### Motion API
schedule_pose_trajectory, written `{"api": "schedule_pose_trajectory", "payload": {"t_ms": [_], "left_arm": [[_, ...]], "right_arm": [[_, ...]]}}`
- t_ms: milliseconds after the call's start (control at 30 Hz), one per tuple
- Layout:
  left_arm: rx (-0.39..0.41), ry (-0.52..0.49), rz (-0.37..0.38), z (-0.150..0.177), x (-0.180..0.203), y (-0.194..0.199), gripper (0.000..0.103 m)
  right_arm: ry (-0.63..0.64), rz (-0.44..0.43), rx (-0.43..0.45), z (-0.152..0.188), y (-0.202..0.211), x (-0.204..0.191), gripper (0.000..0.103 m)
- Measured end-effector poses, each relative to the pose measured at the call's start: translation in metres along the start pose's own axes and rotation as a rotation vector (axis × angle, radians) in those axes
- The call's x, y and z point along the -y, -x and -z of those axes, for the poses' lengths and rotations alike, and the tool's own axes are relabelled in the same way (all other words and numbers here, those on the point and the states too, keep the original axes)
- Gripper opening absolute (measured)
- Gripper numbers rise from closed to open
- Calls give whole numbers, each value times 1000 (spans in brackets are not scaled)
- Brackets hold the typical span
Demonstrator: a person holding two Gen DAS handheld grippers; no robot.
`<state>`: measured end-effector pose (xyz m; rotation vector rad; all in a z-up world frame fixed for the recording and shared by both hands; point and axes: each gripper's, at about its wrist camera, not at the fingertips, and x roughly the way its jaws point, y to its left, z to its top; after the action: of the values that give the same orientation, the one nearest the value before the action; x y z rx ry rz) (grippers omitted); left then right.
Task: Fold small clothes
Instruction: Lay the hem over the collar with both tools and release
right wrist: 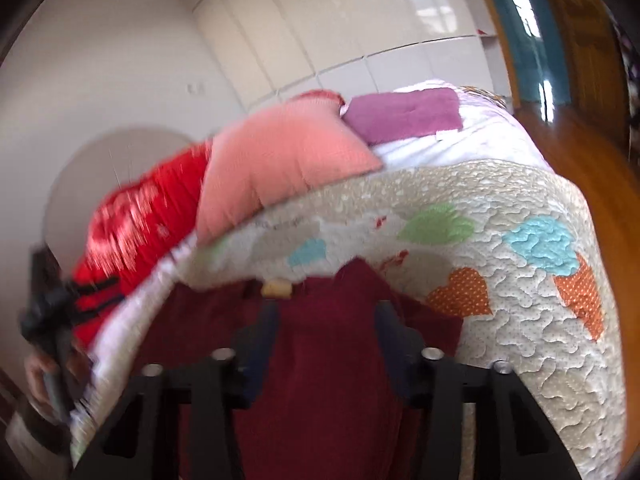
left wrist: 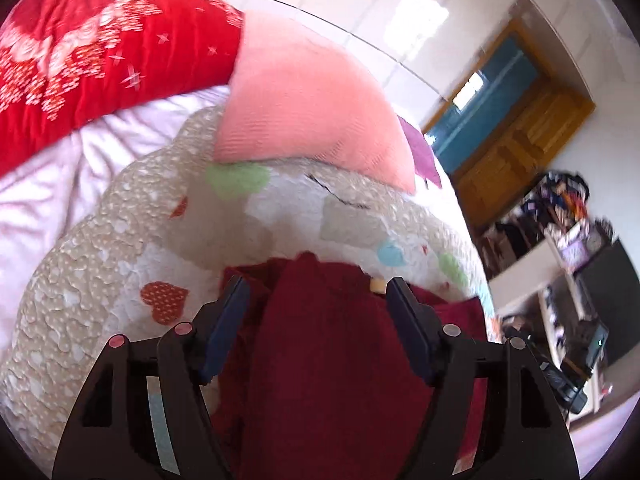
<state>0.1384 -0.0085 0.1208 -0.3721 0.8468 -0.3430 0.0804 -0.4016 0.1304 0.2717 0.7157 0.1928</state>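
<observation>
A dark red garment point(left wrist: 320, 340) lies on the heart-patterned quilt point(left wrist: 120, 240) at the bed's near edge. In the left wrist view a fold of it rises between my left gripper's point(left wrist: 316, 292) blue-padded fingers, which stand apart around it. In the right wrist view the same garment point(right wrist: 324, 340) bunches up between my right gripper's point(right wrist: 326, 312) fingers, also apart around the cloth. A small tan label point(right wrist: 276, 288) shows at the garment's far edge. The left gripper and the hand holding it point(right wrist: 48, 332) appear at the left of the right wrist view.
A pink pillow point(left wrist: 304, 108), a red patterned blanket point(left wrist: 80, 52) and a purple folded cloth point(right wrist: 400, 114) lie farther back on the bed. A wooden door point(left wrist: 516, 140) and cluttered shelves point(left wrist: 560, 240) stand to the right. White wardrobe panels point(right wrist: 320, 32) are behind.
</observation>
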Motion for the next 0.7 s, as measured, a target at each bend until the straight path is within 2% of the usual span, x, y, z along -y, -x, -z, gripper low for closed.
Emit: {"api": "schedule_pose_trajectory", "payload": {"t_ms": [67, 167, 267, 333, 533, 700], "left_arm": [[-36, -47, -40, 7, 11, -16, 71], [-96, -97, -156, 18, 19, -48, 71], [-162, -72, -240, 22, 4, -85, 71], [-174, -37, -280, 24, -11, -101, 71], [-151, -19, -296, 18, -20, -109, 71], [-116, -54, -284, 27, -12, -77, 71]], "right_arm": [[57, 16, -52, 6, -19, -13, 35], [88, 91, -107, 10, -48, -18, 35], [66, 192, -185, 9, -84, -2, 35], [46, 222, -210, 8, -101, 9, 34], [50, 268, -198, 3, -112, 13, 34], [60, 218, -149, 10, -63, -8, 37]]}}
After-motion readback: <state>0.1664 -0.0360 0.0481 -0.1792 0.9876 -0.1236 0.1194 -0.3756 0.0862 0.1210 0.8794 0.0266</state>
